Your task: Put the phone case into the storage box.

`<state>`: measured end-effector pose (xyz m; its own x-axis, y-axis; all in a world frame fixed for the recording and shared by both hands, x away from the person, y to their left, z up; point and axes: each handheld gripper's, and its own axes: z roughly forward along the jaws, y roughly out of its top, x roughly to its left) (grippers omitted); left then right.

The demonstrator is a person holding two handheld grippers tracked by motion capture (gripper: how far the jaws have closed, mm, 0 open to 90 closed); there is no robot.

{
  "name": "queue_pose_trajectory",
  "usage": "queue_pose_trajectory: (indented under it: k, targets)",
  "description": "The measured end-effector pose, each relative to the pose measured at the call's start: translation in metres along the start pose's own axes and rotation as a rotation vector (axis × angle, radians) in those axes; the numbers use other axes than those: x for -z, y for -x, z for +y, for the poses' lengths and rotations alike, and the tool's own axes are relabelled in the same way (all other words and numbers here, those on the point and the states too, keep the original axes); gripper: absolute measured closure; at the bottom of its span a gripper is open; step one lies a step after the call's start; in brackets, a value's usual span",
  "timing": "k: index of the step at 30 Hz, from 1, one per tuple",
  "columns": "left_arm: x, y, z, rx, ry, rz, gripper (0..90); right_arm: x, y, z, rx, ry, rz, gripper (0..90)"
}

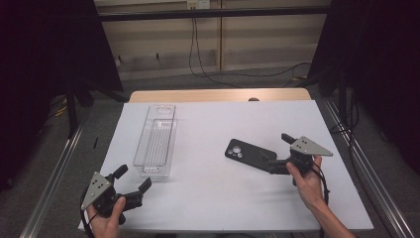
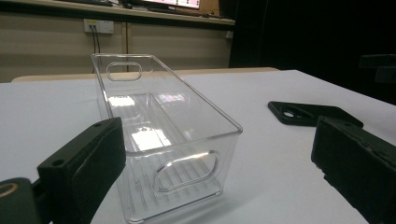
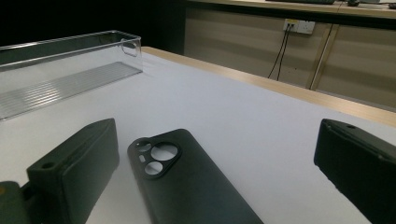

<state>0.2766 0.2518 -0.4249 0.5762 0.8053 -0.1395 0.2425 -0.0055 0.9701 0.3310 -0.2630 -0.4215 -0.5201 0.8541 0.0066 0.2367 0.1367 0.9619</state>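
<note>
Where white table (image 1: 213, 198) spreads: clear bin (image 1: 157, 140) left; black phone case (image 1: 247, 152) right

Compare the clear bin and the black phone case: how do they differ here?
The clear plastic bin is see-through, tall-walled and long; the phone case is opaque black, flat and shorter. The bin lies ahead of the left gripper, the case between the right gripper jaws. Both rest on the white table.

High view looks forward and down over the whole table (image 1: 213, 198). Each gripper view sits low and close to the surface; both share the bin (image 2: 177, 140) and case (image 3: 187, 186).
</note>
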Motion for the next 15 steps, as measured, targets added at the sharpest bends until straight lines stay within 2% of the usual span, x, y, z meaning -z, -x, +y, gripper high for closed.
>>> queue_pose_trajectory:
  k: [4,6,9,14,15]
  targets:
    - [0.000,0.000,0.000,0.002,0.000,0.001,3.1,-0.010,0.001,0.005,0.015,0.008,0.001,0.0]
    - [-0.001,0.000,0.000,0.009,0.004,0.002,3.1,-0.018,0.002,0.005,0.023,-0.037,0.026,0.6]
    - [-0.001,0.000,0.000,0.006,0.001,-0.002,3.1,-0.026,0.002,0.006,0.035,-0.061,0.035,0.8]
    - [-0.002,0.000,0.000,0.004,-0.001,-0.004,3.1,-0.033,0.004,0.007,0.026,-0.074,0.028,1.1]
    - [-0.002,0.000,0.000,0.002,-0.004,-0.004,3.1,-0.036,0.006,0.007,0.028,-0.098,0.038,1.1]
